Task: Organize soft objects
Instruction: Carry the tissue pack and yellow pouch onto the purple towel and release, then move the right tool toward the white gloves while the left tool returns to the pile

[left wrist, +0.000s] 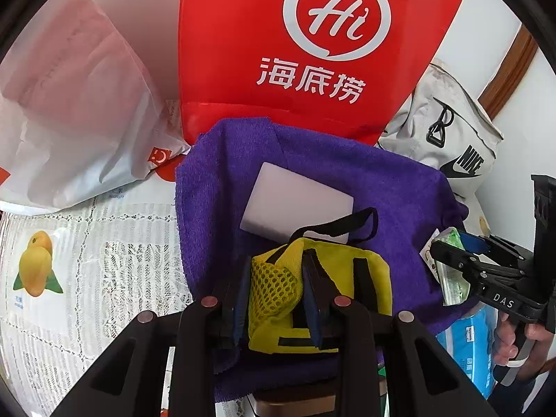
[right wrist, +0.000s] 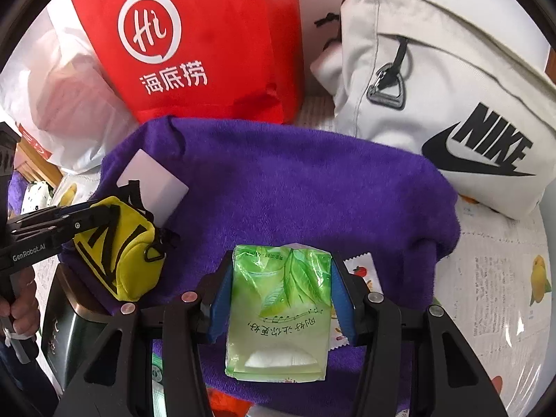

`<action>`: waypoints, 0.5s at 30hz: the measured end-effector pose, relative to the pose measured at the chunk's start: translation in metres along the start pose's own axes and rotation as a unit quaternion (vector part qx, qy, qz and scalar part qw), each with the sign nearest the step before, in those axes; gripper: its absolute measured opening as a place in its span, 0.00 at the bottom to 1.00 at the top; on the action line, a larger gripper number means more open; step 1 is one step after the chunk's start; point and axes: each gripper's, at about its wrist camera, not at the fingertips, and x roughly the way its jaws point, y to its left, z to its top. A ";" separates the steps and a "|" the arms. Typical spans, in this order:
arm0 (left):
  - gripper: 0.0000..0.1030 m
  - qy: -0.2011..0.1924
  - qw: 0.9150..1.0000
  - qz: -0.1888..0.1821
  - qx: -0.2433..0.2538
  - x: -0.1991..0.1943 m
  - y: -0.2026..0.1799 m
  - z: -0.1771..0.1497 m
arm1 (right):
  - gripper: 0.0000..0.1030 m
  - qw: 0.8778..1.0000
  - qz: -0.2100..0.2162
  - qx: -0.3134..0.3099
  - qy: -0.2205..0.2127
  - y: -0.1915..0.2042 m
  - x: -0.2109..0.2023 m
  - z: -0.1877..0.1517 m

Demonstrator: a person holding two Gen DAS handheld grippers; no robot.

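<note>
Lace-covered table (left wrist: 104,243) under purple towel (left wrist: 347,173); left gripper (left wrist: 278,299) pinches yellow pouch (left wrist: 340,278); right gripper (right wrist: 278,295) clamps green tissue pack (right wrist: 278,312).

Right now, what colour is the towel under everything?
Purple towel; clearest in the right wrist view.

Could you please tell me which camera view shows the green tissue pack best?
The right wrist view: the green tissue pack fills the centre, front face and print visible, clamped in the right gripper. The left wrist view shows only its edge, partly hidden by that gripper.
</note>
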 end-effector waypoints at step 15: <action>0.60 -0.010 1.000 0.000 -0.003 -0.018 -0.001 -0.001 | 0.67 1.000 0.002 -0.009 0.021 0.008 0.001 -0.004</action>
